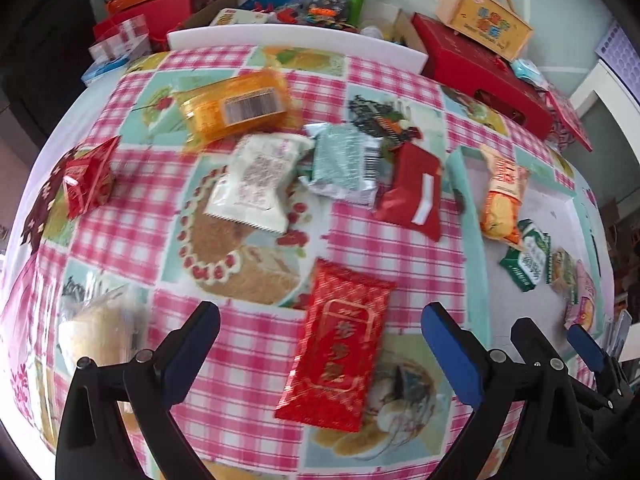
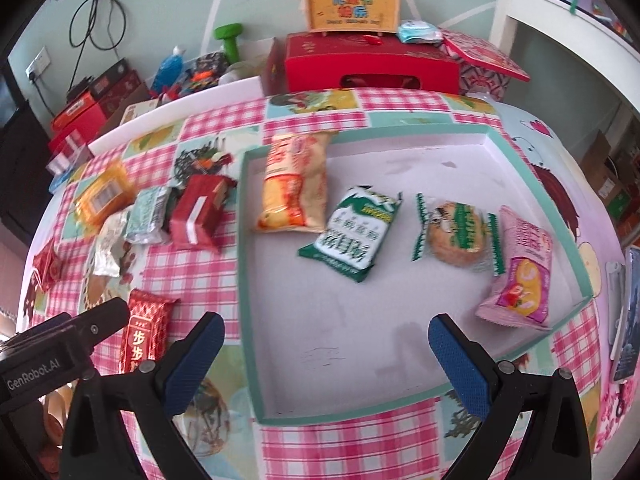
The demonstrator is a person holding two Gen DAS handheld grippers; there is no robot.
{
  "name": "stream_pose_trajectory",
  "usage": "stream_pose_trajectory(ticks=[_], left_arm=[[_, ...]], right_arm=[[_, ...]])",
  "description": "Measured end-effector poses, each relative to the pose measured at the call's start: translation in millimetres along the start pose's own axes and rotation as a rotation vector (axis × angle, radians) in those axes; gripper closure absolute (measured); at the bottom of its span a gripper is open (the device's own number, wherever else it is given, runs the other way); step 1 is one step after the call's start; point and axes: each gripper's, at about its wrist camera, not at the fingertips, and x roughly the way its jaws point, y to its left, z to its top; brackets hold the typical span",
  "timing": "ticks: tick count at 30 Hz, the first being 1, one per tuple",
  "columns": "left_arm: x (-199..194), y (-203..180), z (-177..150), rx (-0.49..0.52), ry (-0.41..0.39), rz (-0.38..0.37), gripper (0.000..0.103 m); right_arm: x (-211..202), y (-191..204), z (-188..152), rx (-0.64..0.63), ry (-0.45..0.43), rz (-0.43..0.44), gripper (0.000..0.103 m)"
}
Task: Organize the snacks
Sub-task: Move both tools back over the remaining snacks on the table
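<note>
Your left gripper (image 1: 320, 344) hangs over the checked tabletop (image 1: 248, 412) with its fingers (image 1: 452, 360) spread wide and holding nothing. Between them lies the red gold-lettered packet (image 1: 340, 348), flat, its long axis running from the near edge toward the far edge with a slight tilt to the right at the top.

Beyond it, toward the far edge, loose snacks cluster: an orange packet (image 1: 236, 106) lying crosswise with its barcode up, a white packet (image 1: 258, 184), a silver-green packet (image 1: 346, 164) touching it, and a dark red packet (image 1: 414, 192) just beside the tray. A small red packet (image 1: 88, 178) sits apart near the left edge, and a pale cake in clear wrap (image 1: 96, 332) lies near your left finger.

Your right gripper (image 2: 326, 354) is over the near part of the teal-rimmed tray (image 2: 250, 320), fingers (image 2: 460, 364) wide and empty. The tray holds four snacks: an orange-yellow packet (image 2: 294, 184) overlapping its far left rim, a green-and-white packet (image 2: 352, 232), a round biscuit in a green-edged wrapper (image 2: 456, 234), and a pink packet (image 2: 520, 276) overlapping the right rim. The near half of the tray floor is bare.

Behind the far edge stand a red box (image 2: 372, 66) and a yellow handled box (image 2: 352, 8) on top of it.
</note>
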Motion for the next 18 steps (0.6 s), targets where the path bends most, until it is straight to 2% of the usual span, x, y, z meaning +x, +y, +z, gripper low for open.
stream_pose_trajectory(ticks=[4,12,18], left_arm=[[-1.4,22.3,-5.3,-0.059,0.015,-0.03,0.003],[-14.2,53.2,-15.0,-0.126,-0.001,-0.083,0.003],[-25.7,82.3,-22.2,-0.179,-0.032,-0.048,0.003]], right_arm=[[1.3,14.2,-2.2,-0.019,0.012,0.041,0.0],[2.5,40.5,-5.5,-0.058,0.019,0.048,0.0],[3.8,65.9,-9.4,-0.088,0.031,0.075,0.0]])
